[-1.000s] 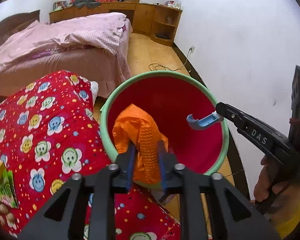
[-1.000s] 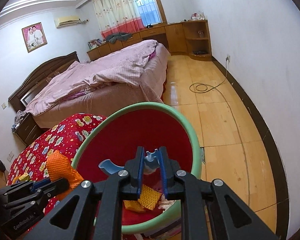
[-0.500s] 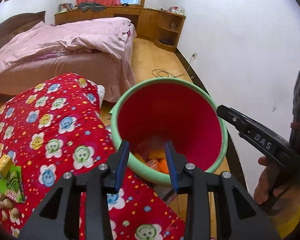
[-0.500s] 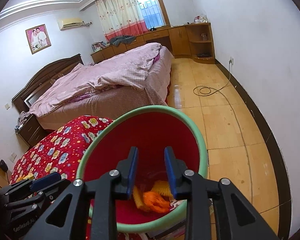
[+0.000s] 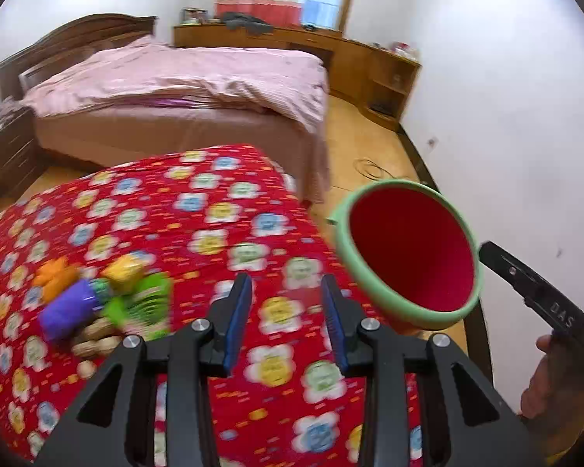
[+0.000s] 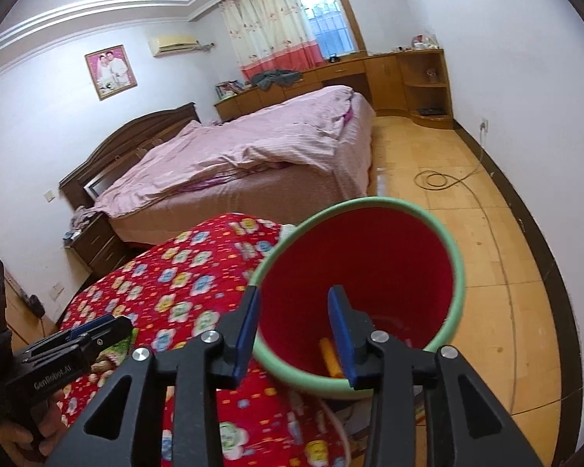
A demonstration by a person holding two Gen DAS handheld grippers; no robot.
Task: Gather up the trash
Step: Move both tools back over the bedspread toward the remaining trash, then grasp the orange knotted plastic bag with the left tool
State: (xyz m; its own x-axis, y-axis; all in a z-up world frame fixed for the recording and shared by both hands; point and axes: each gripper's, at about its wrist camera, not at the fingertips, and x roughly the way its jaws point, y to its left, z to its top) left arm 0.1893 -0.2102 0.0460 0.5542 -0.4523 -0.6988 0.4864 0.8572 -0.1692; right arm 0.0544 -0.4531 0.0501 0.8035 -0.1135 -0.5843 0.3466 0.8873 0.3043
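Note:
A red bin with a green rim [image 5: 408, 257] stands beside the table with the red flowered cloth [image 5: 198, 233]; in the right wrist view the bin [image 6: 370, 272] holds orange-yellow trash [image 6: 329, 358] at its bottom. My left gripper [image 5: 286, 319] is open and empty above the cloth, left of the bin. Blurred trash lies on the cloth at the left: a purple piece [image 5: 68, 311], a green wrapper [image 5: 144, 305], an orange piece [image 5: 54, 276], a yellow piece [image 5: 124, 270] and peanuts [image 5: 95, 340]. My right gripper [image 6: 294, 330] is open and empty at the bin's near rim.
A bed with a pink cover [image 6: 253, 155] stands behind the table. Wooden cabinets [image 6: 408, 78] line the far wall. A cable [image 6: 440, 179] lies on the wooden floor by the white wall. A nightstand [image 6: 97, 245] is at the left.
Both grippers let go of their trash into the bin and opened. The left gripper swung left, away from the bin, over the cloth. The right gripper opened wider and backed off a little.

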